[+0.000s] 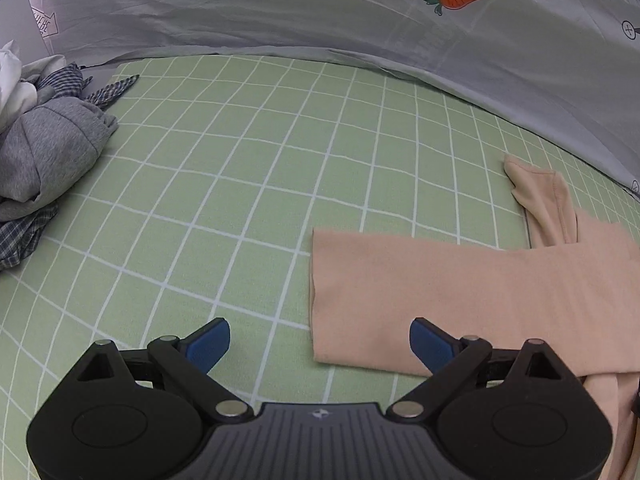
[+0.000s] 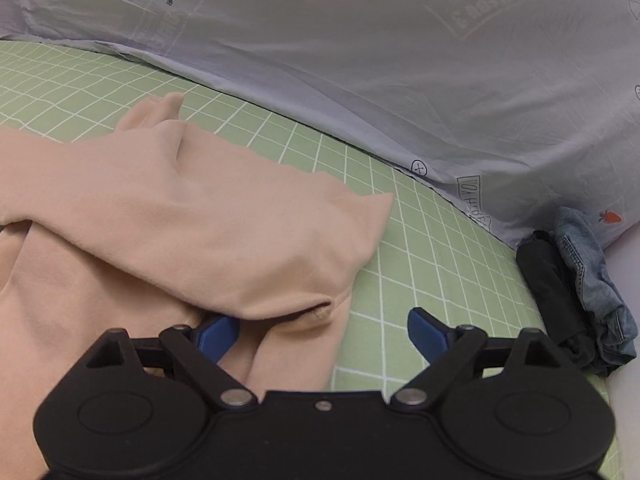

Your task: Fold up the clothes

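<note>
Peach garment spread on a green checked sheet (image 1: 248, 168), both grippers empty.

A grey carrot-print duvet (image 2: 400, 80) is seen at 12 o'clock; the peach garment (image 2: 192, 216) is laid flat (one sleeve folded across). A grey clothes pile (image 1: 44, 148) is seen at 9 o'clock, dark clothes (image 2: 576, 292) at 3. The left gripper (image 1: 320, 342) and right gripper (image 2: 324, 336) are held wide open.

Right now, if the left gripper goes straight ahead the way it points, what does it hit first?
Probably the green sheet: the left gripper is open, with the peach garment's edge just right of its line. Beyond lies the grey duvet, though depth is unclear.
</note>
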{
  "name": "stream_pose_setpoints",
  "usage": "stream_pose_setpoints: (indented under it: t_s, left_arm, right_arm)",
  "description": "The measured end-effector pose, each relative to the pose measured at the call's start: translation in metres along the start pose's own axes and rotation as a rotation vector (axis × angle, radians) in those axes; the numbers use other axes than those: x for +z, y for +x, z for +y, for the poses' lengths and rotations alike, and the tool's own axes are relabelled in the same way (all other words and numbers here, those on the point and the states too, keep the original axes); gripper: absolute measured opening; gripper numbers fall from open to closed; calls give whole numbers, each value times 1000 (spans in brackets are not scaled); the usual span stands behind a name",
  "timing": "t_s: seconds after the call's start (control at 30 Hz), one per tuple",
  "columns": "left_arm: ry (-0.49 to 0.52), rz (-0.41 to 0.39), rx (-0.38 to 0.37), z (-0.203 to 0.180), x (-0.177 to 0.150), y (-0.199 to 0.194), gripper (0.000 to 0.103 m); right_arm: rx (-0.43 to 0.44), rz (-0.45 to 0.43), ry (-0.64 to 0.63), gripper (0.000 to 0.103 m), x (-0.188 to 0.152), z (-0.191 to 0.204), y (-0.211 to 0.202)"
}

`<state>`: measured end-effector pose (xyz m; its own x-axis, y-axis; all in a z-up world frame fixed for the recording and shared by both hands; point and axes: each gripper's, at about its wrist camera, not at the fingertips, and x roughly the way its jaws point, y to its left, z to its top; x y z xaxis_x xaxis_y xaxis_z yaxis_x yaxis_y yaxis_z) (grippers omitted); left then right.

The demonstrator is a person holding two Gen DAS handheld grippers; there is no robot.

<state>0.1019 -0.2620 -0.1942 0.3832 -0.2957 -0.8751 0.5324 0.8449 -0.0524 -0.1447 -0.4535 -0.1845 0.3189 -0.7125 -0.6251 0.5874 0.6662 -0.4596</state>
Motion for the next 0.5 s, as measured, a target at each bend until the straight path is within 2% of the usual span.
stream_pose_setpoints:
  t_s: [0.07,0.1,0.13,0.17,0.23,0.27,0.3,0.33,0.37,0.4,0.43,0.5]
  left_arm:
    - [17,8,31,-5,6,11,96]
    - [19,15,44,-7,7,15,96]
    - [19,-1,55,-9,6,17,97]
    - [12,-15,56,-11,3,16,97]
    - [-1,-47,61,-14,-2,14,94]
    - [-7,-66,66,-16,-4,13,91]
    - [-3,-87,60,-18,-6,10,81]
    - [1,-108,54,-21,-8,7,64]
    - [9,-120,38,-23,-8,5,54]
    - [14,-126,17,-25,-7,4,29]
    - [9,-122,6,-27,-5,3,11]
    - [-19,-169,-11,-23,2,-13,10]
  right_arm:
    - [-20,-43,-50,90,4,1,5]
    - [-21,-75,-68,86,4,2,5]
    - [-15,-102,-78,76,5,2,3]
    - [-6,-129,-84,71,5,2,0]
    - [13,-161,-82,45,9,1,-3]
    - [23,-171,-74,39,11,1,-5]
    - [36,-175,-63,27,12,0,-6]
    - [52,-178,-52,17,14,0,-6]
    - [69,-177,-39,13,16,0,-6]
    - [80,-177,-25,9,17,0,-7]
    - [89,-178,-12,8,18,1,-7]
    - [97,-182,19,8,22,0,-7]
